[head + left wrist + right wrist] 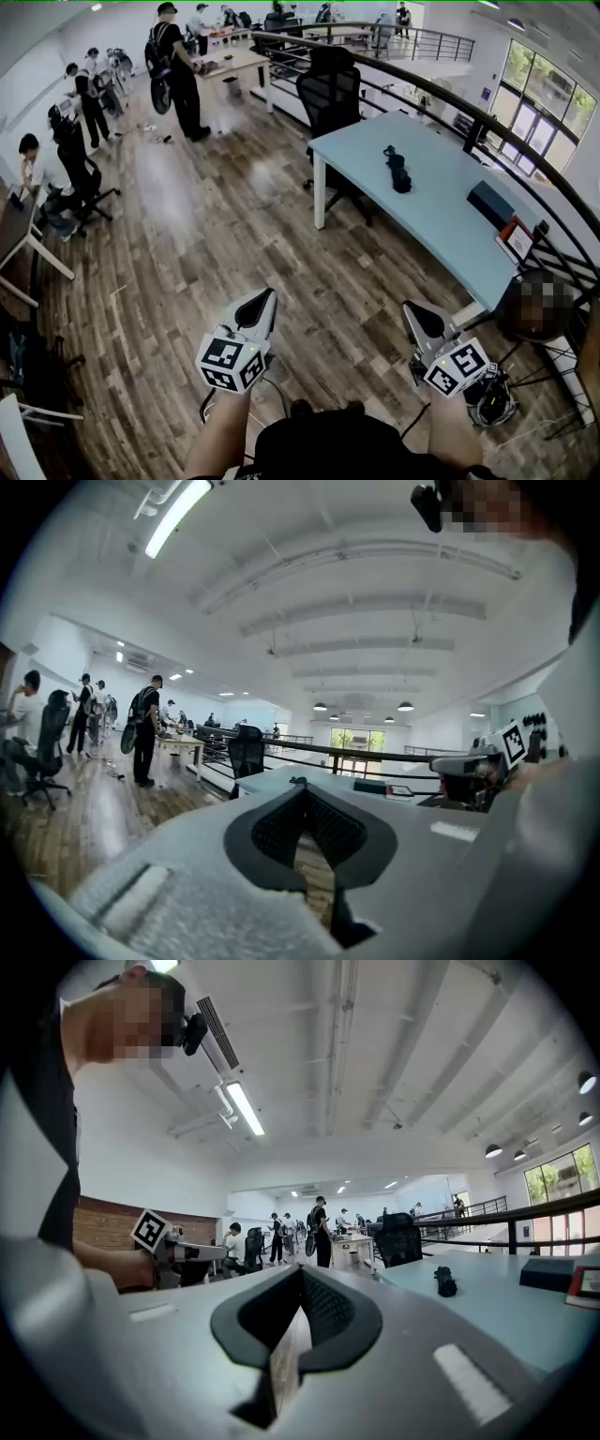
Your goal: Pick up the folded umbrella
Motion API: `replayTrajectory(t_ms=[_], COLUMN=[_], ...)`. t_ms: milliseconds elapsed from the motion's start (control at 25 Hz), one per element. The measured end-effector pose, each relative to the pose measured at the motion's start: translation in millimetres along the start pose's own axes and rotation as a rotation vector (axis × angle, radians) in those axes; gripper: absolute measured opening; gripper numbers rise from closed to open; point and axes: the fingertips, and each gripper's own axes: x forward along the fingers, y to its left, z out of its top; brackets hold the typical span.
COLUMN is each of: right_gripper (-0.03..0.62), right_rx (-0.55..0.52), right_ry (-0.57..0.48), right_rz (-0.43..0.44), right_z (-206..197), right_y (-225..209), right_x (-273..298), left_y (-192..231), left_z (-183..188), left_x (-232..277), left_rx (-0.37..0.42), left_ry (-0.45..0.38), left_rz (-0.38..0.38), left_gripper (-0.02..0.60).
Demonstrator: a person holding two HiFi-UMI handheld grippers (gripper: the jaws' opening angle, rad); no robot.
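The folded umbrella (397,170) is a short black bundle lying on the pale blue table (441,211), well ahead of both grippers. In the right gripper view the umbrella (445,1282) shows small on the table (506,1312) to the right; in the left gripper view it is only a dark speck (297,781) on the far table. My left gripper (265,298) and right gripper (410,311) are held side by side above the wood floor, far short of the table. Both have their jaws together with nothing between them.
A black office chair (330,94) stands at the table's far end. A dark flat case (491,203) and a red-edged card (517,240) lie on the table's right part. A black railing (487,122) runs behind it. Several people stand or sit at the far left.
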Motion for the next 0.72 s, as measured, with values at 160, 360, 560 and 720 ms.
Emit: replayTrajectory(t_ms=[160, 360, 560, 720], right_gripper=[0.0, 0.0, 0.0, 0.0], right_rx=[-0.013, 0.027, 0.069, 0.073], right_ry=[-0.002, 0.002, 0.04, 0.058], right_rz=[0.021, 0.024, 0.036, 0.054], right_z=[1, -3, -20, -21], right_y=[26, 49, 55, 53], right_x=[17, 28, 34, 50], left_y=[10, 23, 36, 47], left_z=[5, 2, -7, -11], left_x=[-18, -31, -37, -31], left_rx=[0.044, 0.085, 0.021, 0.016], left_ry=[-0.02, 0.011, -0.004, 0.007], left_rz=[-0.045, -0.053, -0.075, -0.075], left_gripper=[0.005, 0.006, 0.006, 0.006])
